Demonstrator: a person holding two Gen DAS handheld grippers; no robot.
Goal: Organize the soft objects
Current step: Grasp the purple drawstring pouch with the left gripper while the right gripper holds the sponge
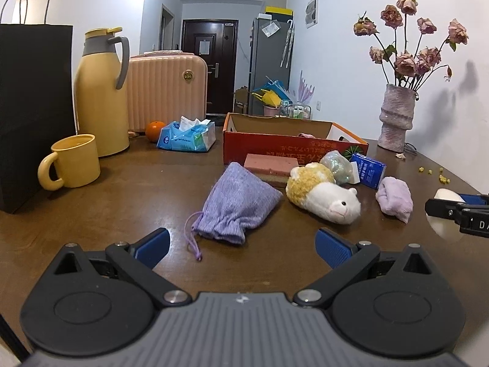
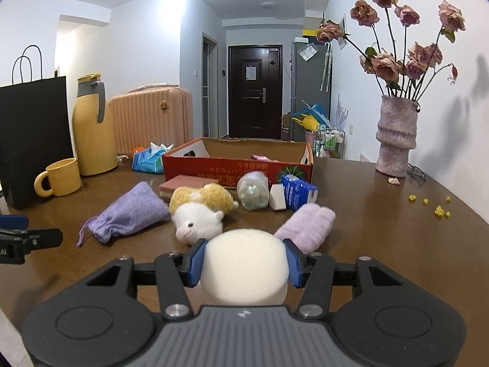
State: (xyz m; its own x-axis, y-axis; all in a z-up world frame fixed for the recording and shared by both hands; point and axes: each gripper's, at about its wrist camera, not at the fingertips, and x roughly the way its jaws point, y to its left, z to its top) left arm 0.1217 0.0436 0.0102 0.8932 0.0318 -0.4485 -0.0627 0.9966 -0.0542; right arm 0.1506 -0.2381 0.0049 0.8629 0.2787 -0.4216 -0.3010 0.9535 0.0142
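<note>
1. Where the orange cardboard box [image 2: 238, 165] stands ahead of the right gripper [image 2: 244, 260], its near wall hides most of the inside; only a scrap of something pink [image 2: 259, 157] shows over the rim, too little to name.
2. Pink sponge block [image 2: 183, 185] is half covered by the plush hamster [image 2: 198, 214] in the right wrist view; the clear crumpled plastic lump [image 2: 253, 191] beside it cannot be identified.
3. Right gripper reaches into the left wrist view only at its far right edge [image 1: 458, 211], cut off by the frame.
4. Right gripper is clenched on a cream foam sponge [image 2: 244, 263], blue pads pressing both its sides; it points slightly downward over the brown table [image 2: 397, 244].
5. Left gripper [image 1: 243, 244] is released, jaws wide apart with nothing between them, tilted down toward the table.
6. Just ahead of the left gripper lies a purple drawstring pouch [image 1: 238, 205], cord trailing toward the jaws.
7. Ahead and right of it: the hamster, then a folded lilac cloth [image 1: 394, 198], then a blue tissue packet [image 1: 368, 169] near the box.
</note>
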